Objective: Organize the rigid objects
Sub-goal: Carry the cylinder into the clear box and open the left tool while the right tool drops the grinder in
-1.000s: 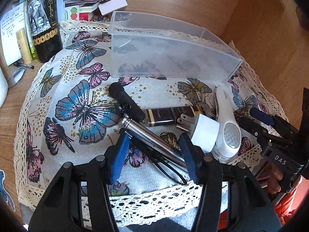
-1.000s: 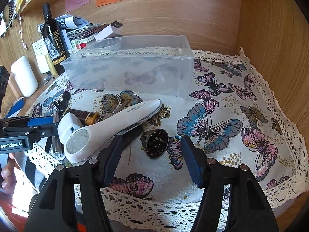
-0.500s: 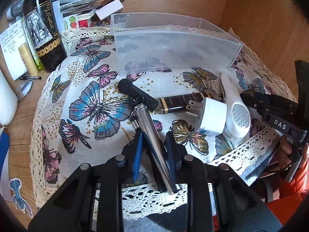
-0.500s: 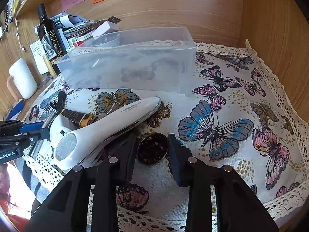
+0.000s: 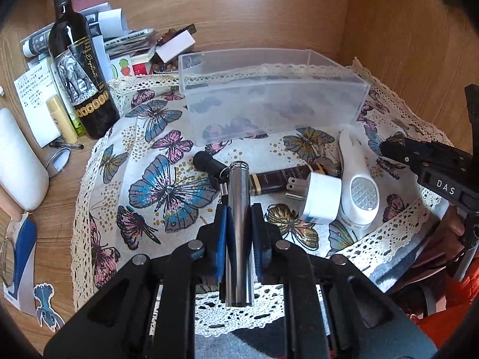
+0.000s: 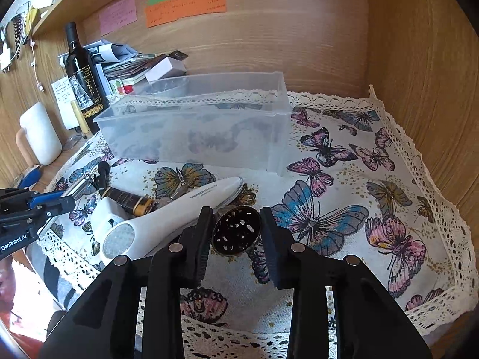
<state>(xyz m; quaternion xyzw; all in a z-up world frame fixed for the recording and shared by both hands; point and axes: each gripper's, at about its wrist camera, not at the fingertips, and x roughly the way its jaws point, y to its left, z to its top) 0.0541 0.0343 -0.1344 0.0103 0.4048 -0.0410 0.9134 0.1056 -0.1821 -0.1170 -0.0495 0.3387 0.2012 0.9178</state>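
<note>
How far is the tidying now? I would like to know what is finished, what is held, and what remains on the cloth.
Nothing looks finished: the clear plastic box holds no object. In hand: the left gripper is shut on the metal tube, and the right gripper is shut on the round metal grinder. Left on the cloth: the white handheld device, the white plug and the dark brown tube.

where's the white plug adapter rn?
Left wrist view, right of centre: the plug adapter lies on the cloth between the brown tube and the white handheld device.
</note>
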